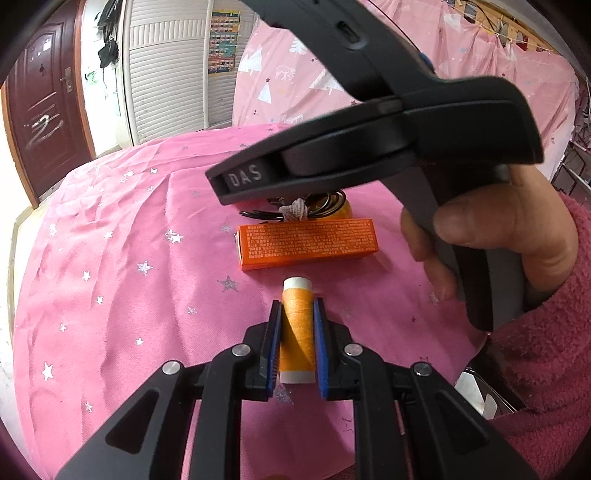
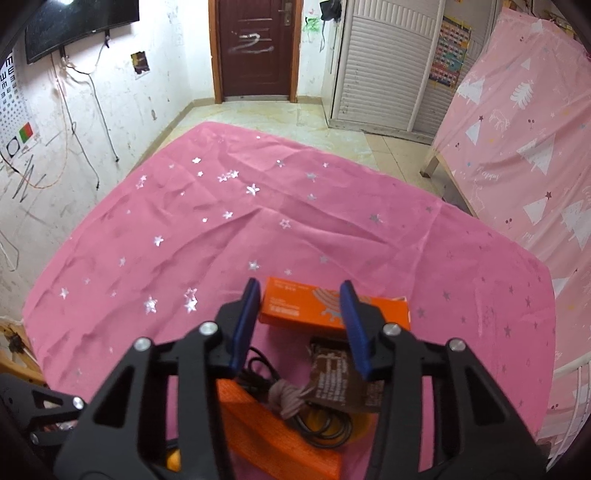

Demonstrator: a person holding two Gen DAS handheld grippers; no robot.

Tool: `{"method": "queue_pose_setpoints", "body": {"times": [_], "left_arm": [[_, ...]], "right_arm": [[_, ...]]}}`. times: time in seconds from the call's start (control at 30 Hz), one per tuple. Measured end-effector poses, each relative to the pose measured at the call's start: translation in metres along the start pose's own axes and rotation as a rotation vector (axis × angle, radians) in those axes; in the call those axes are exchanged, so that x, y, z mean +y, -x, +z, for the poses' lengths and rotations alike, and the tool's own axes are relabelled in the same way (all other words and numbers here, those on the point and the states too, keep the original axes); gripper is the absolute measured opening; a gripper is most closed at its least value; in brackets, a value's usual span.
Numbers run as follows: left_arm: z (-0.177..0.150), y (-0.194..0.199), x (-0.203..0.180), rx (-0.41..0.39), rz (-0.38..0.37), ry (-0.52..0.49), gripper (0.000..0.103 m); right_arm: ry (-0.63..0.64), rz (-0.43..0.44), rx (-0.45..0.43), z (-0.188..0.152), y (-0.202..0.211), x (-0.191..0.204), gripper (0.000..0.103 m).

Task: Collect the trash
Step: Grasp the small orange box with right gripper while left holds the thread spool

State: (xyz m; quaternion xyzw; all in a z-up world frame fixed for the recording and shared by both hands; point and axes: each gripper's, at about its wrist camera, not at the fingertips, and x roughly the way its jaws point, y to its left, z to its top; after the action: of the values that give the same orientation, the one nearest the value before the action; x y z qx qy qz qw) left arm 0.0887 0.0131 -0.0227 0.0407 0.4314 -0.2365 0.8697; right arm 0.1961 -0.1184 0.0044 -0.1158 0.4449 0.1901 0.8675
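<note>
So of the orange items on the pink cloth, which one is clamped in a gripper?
The orange thread spool, pinched between the left gripper pads. The printed orange box lies free beyond it.

Both views are evenly and fairly brightly lit by soft indoor light, with colours leaning pink. Shadows are faint. Glare flashes off the silver stars (image 2: 253,190) on the pink cloth (image 2: 207,236) and off the dark screen (image 2: 79,22) high on the wall. Fisheye distortion bends the door (image 1: 44,110) and walls, and black vignetting rounds the corners. The nearest black parts look slightly soft.
</note>
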Motion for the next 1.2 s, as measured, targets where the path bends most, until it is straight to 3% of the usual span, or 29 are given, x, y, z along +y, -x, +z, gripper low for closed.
{"method": "queue_pose_setpoints", "body": {"times": [0.07,0.1,0.13,0.17,0.33,0.43,0.73,0.8,0.87,0.93,1.07,1.2], "left_arm": [[0.001,0.0,-0.004,0.004,0.013,-0.006,0.01],[0.001,-0.001,-0.005,0.005,0.019,-0.008,0.01],[0.002,-0.001,-0.007,0.006,0.023,-0.01,0.01],[0.002,-0.002,-0.008,0.008,0.026,-0.01,0.01],[0.004,-0.004,-0.011,0.01,0.028,-0.008,0.01],[0.004,-0.005,-0.013,0.009,0.027,-0.008,0.01],[0.003,-0.005,-0.009,0.004,0.016,-0.002,0.01],[0.003,-0.005,-0.009,0.004,0.015,0.0,0.01],[0.002,-0.004,-0.008,0.004,0.014,0.001,0.01],[0.002,-0.004,-0.007,0.003,0.013,0.001,0.01],[0.002,-0.004,-0.007,0.003,0.016,-0.001,0.01],[0.002,-0.004,-0.008,0.004,0.02,0.0,0.01]], "right_arm": [[-0.005,0.005,-0.003,-0.001,0.0,-0.004,0.047],[-0.019,0.004,-0.001,-0.001,0.0,-0.008,0.054],[-0.031,0.007,-0.001,-0.002,0.0,-0.011,0.07],[-0.048,0.011,-0.009,-0.002,0.0,-0.016,0.076],[-0.079,0.002,-0.01,-0.005,-0.004,-0.033,0.078],[-0.084,-0.01,0.002,-0.005,-0.009,-0.038,0.089],[-0.133,0.083,0.022,-0.004,-0.02,-0.046,0.095],[-0.108,0.062,0.029,-0.006,-0.024,-0.039,0.095],[-0.092,0.02,0.025,-0.006,-0.026,-0.034,0.09],[-0.099,0.017,0.021,-0.006,-0.028,-0.035,0.079],[-0.11,0.025,-0.009,-0.004,-0.024,-0.038,0.072],[-0.108,0.016,-0.044,0.0,-0.017,-0.039,0.033]]}}
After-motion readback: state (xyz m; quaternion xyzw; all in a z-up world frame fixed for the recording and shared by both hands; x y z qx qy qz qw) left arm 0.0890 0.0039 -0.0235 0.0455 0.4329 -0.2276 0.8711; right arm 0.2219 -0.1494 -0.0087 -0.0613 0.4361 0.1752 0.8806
